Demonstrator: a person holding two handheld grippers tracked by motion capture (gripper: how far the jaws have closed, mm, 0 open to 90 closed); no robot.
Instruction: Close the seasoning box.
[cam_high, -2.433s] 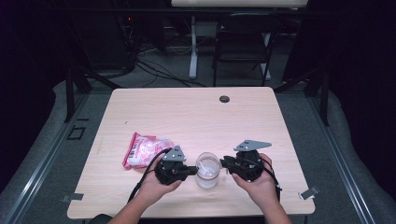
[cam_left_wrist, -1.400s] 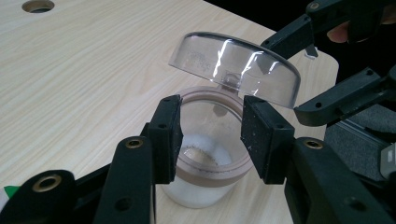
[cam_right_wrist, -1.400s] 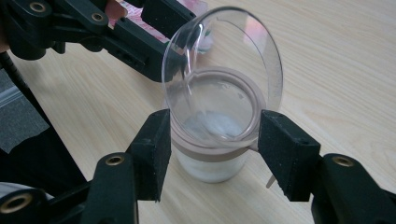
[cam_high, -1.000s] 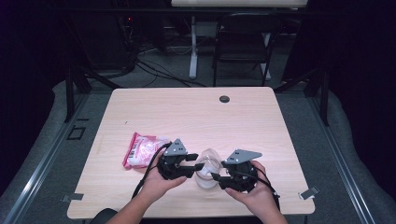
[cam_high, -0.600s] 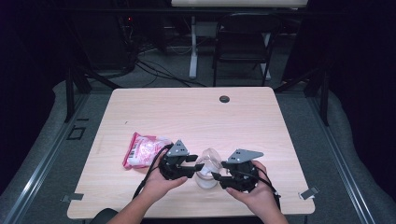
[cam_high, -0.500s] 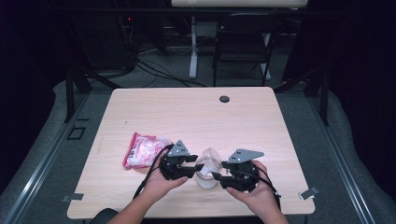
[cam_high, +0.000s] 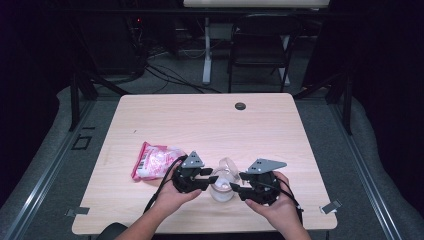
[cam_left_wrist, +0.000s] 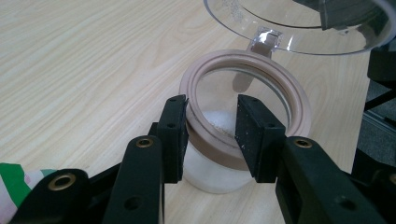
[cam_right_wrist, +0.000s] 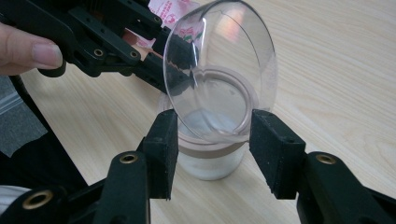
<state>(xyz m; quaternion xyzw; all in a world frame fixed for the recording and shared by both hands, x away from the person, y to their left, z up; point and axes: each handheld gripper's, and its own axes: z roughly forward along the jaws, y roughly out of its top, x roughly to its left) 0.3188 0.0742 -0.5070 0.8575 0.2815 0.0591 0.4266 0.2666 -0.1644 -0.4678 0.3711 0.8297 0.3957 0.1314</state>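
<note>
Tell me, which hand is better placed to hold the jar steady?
Probably the left gripper: its jaws, just closing, straddle the jar rim; the right gripper, also closing, flanks the open lid.

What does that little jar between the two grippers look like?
On the wooden table, near the front edge, stands a small clear jar between the left gripper and right gripper. Unlike the flat pink packet to its left, it has a tan rim and a clear hinged lid flipped up.

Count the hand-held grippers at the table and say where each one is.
2. The left hand-held gripper is left of the open jar, with its jaws astride the rim. The right hand-held gripper is on the jar's right side.
</note>
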